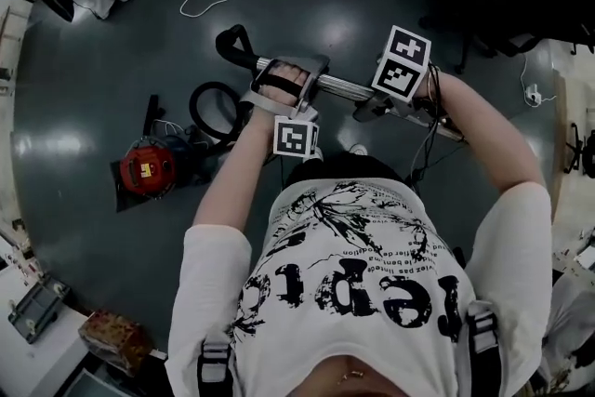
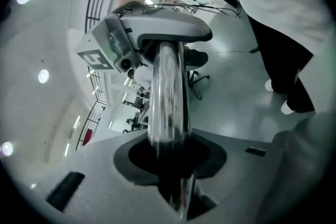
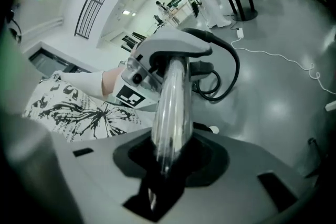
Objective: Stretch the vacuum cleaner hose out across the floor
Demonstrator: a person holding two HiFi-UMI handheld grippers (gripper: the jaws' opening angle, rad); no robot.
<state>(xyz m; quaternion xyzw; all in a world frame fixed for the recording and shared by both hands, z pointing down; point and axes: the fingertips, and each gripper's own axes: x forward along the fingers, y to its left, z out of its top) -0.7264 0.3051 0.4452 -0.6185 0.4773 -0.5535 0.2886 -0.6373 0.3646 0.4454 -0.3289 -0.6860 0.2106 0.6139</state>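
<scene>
Chrome wand (image 1: pixel 339 88): gripped in left tongs (image 1: pixel 311 74) and right tongs (image 1: pixel 374 105), both clamped on it, spaced apart for pulling leverage. Black hose (image 1: pixel 197 112): coiled on floor (image 1: pixel 325 5) beside red vacuum cleaner (image 1: pixel 147 167), not yet stretched.

- the right gripper (image 3: pixel 169 161) has its jaws closed on a shiny metal tube (image 3: pixel 170 107), which sits in their dark notch;
- the tube runs away to the left gripper (image 3: pixel 176 57), clamped over it farther along; that gripper's marker cube (image 3: pixel 131 96) shows at its lower left;
- a black hose (image 3: pixel 231 77) loops just beyond;
- a white cable (image 3: pixel 278 57) trails across the grey floor (image 3: pixel 273 113) at right;
- a white shirt with black print (image 3: pixel 79 110) fills the left
</scene>
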